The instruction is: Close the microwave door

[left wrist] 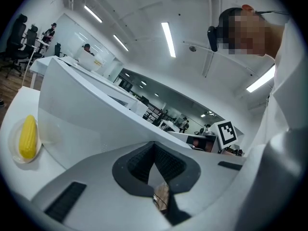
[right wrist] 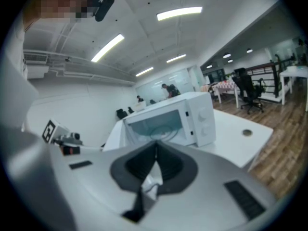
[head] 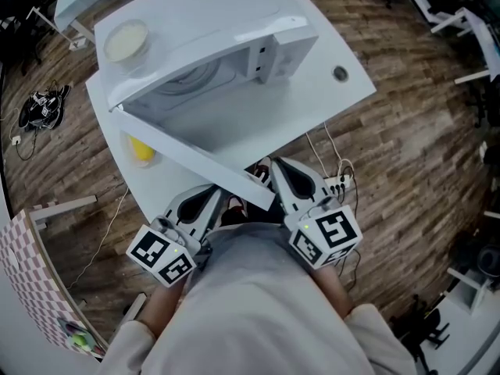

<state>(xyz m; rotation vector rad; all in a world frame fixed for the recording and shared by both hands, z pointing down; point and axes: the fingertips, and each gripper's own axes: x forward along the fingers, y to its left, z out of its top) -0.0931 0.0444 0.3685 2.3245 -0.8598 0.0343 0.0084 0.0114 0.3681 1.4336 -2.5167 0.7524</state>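
Task not begun. The microwave door (head: 195,156) hung wide open, a flat white panel swung out past the counter (head: 348,92) edge toward the person. The microwave (head: 258,37) was boxy, with a smooth glossy shell and its cavity exposed. The left hand-held gripper (head: 223,203) and right hand-held gripper (head: 275,172) were both pinched closed and empty, near the door's free edge; contact unclear. The full swing remained.

The right gripper (right wrist: 155,148), jaws together, faces the open microwave (right wrist: 192,117) on a white table (right wrist: 231,143).
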